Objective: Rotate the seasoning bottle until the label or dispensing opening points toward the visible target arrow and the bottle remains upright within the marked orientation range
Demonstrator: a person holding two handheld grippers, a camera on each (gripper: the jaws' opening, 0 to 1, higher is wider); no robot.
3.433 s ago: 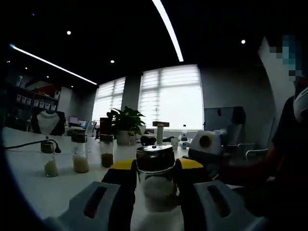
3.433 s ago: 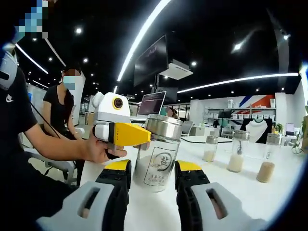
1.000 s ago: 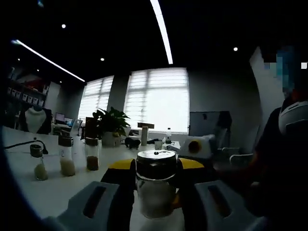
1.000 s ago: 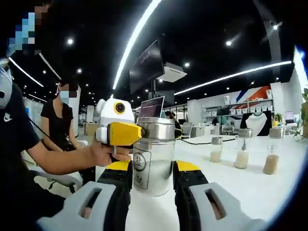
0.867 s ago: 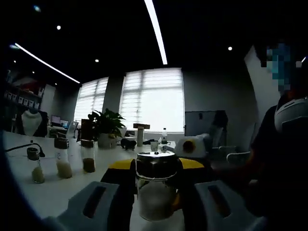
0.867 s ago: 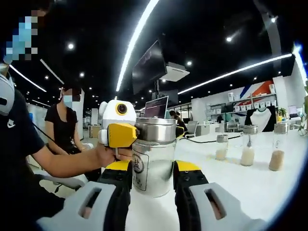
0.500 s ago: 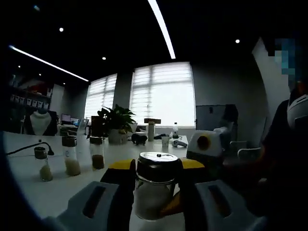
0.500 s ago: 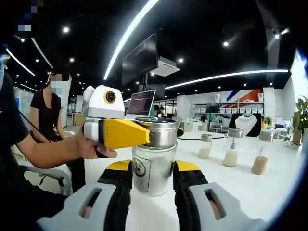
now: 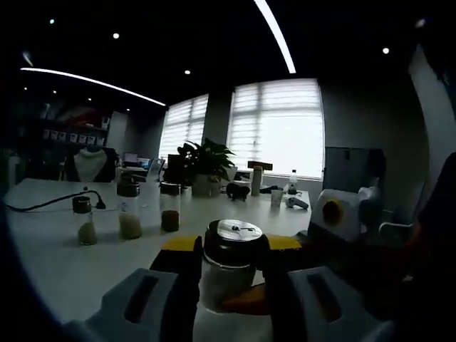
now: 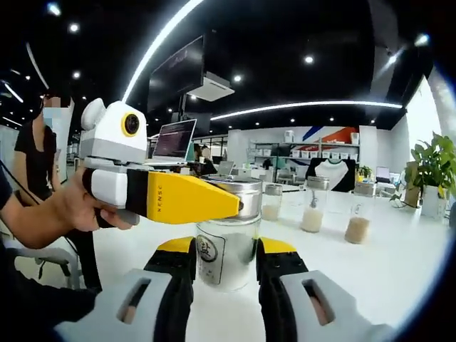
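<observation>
The seasoning bottle point(image 9: 226, 274) is clear glass with a steel lid and pale contents, and it stands upright on the white table point(image 9: 57, 274). My left gripper point(image 9: 233, 244) is shut on it at the lid, yellow pads pressed to both sides. My right gripper point(image 9: 246, 303) reaches in low against the glass. In the right gripper view the bottle point(image 10: 231, 253) sits between the pads of my right gripper point(image 10: 226, 246), which is shut on its body. The label point(image 10: 207, 251) faces left. My left gripper point(image 10: 235, 203) comes in from the left across the lid, held by a hand point(image 10: 68, 210).
Three small spice jars point(image 9: 128, 217) point(image 10: 313, 208) stand in a row further along the table point(image 10: 388, 274). A black cable point(image 9: 43, 203) lies beside them. A potted plant point(image 9: 206, 167) point(image 10: 431, 178) stands at the table's end. A person point(image 10: 39, 142) stands at the left by a laptop point(image 10: 174, 139).
Since 3.4 s ago the label has turned from facing the right gripper view to its left side. In the last second the left gripper has come nearer and larger there. Both views have swung.
</observation>
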